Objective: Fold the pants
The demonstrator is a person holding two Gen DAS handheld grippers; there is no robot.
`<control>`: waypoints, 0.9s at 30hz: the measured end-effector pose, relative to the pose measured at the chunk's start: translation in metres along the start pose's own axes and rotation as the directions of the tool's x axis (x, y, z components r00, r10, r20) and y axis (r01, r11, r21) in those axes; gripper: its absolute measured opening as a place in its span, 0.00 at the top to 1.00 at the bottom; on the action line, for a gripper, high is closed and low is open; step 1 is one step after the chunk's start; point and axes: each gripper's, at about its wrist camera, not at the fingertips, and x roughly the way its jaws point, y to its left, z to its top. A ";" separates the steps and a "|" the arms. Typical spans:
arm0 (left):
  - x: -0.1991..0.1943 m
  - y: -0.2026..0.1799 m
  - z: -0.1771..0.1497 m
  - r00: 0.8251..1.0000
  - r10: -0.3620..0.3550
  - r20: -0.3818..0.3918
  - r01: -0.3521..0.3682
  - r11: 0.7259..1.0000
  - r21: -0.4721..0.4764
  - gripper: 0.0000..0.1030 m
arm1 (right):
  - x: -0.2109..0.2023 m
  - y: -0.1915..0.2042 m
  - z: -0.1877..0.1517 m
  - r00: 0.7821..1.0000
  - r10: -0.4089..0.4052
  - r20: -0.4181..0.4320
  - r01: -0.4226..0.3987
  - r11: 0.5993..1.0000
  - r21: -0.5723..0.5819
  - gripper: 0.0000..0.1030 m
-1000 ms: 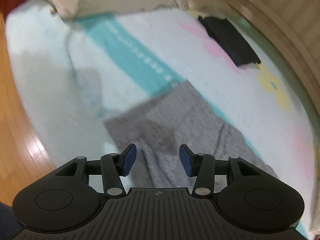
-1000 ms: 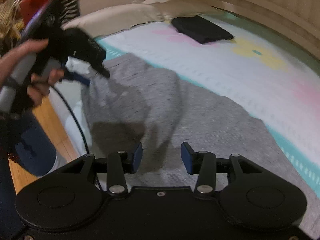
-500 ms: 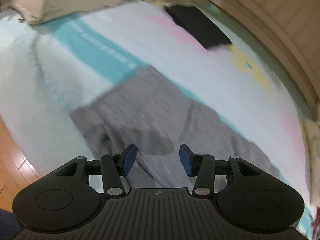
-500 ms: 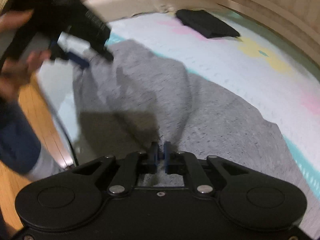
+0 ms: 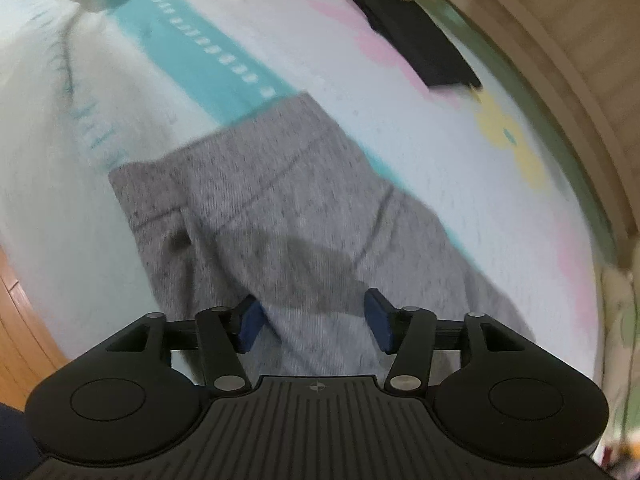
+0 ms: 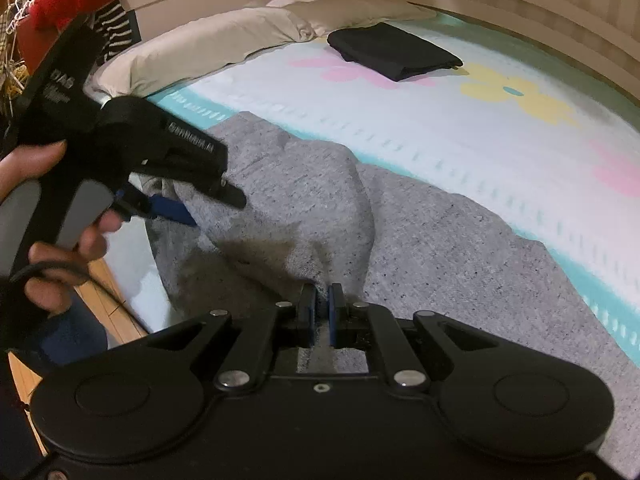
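Gray pants lie on bed, long axis running left-right across our front. Right claw pinches raised fabric ridge. Left claw wide apart, empty, just over cloth near waistband; we judge it grips next.

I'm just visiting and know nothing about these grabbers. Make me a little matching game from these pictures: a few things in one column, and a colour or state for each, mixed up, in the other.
Things:
1. left gripper
2. right gripper
3. folded garment
4. pillow

States:
A. black, lying on the bedsheet near the far end of the bed
B. pinched shut on the grey pants
C. beige, at the head of the bed
D. jaws wide apart, over the grey cloth

Pairs: 1-D, 2-B, 3-A, 4-C
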 end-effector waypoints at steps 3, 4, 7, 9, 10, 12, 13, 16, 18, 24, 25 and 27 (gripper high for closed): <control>0.004 0.002 0.005 0.998 0.014 0.055 -0.011 0.998 -0.066 0.68 | 0.000 0.001 -0.002 1.000 0.001 -0.009 -0.001 1.000 -0.008 0.89; 0.003 0.001 0.005 0.997 0.044 0.071 -0.039 0.996 -0.074 0.87 | 0.001 0.002 -0.002 1.000 0.002 -0.011 -0.002 1.000 -0.010 0.89; -0.010 -0.007 0.010 0.995 0.059 0.076 -0.058 0.998 -0.007 0.92 | 0.001 0.001 -0.003 1.000 -0.002 -0.009 0.002 1.000 -0.013 0.90; -0.035 -0.015 0.011 0.992 0.033 0.123 -0.042 0.996 0.074 0.92 | -0.005 0.001 -0.002 1.000 -0.004 0.007 0.004 1.000 -0.008 0.90; -0.048 -0.019 0.010 0.987 0.038 0.156 -0.058 0.991 0.124 0.92 | -0.009 0.001 -0.001 1.000 -0.002 0.021 0.002 1.000 -0.007 0.90; -0.064 -0.020 0.008 0.981 0.066 0.183 -0.102 0.975 0.195 0.92 | -0.023 0.002 0.000 0.998 0.027 0.051 -0.026 1.000 -0.014 0.90; -0.067 -0.016 0.008 0.982 0.080 0.172 -0.115 0.971 0.208 0.92 | -0.029 0.004 0.000 0.996 0.058 0.062 -0.057 0.998 -0.018 0.90; -0.049 0.005 0.010 0.984 0.152 0.091 -0.168 0.967 0.194 0.91 | -0.031 0.019 -0.004 0.993 0.105 0.049 -0.103 0.993 -0.054 0.90; -0.021 0.018 0.009 0.975 0.221 -0.010 -0.215 0.960 0.177 0.84 | -0.018 0.032 -0.010 0.995 0.104 0.010 -0.103 0.990 -0.097 0.90; -0.038 0.018 0.010 0.965 0.255 0.062 -0.261 0.956 0.133 0.74 | 0.016 0.042 -0.027 0.989 0.102 -0.104 -0.117 0.981 -0.153 0.78; -0.051 0.017 0.009 0.947 0.298 0.121 -0.312 0.942 0.123 0.72 | 0.011 0.039 -0.026 0.990 0.107 -0.090 -0.120 0.981 -0.149 0.71; -0.071 0.014 0.006 0.910 0.351 0.220 -0.377 0.921 0.092 0.71 | -0.004 0.033 -0.023 0.991 0.125 -0.039 -0.129 0.984 -0.125 0.59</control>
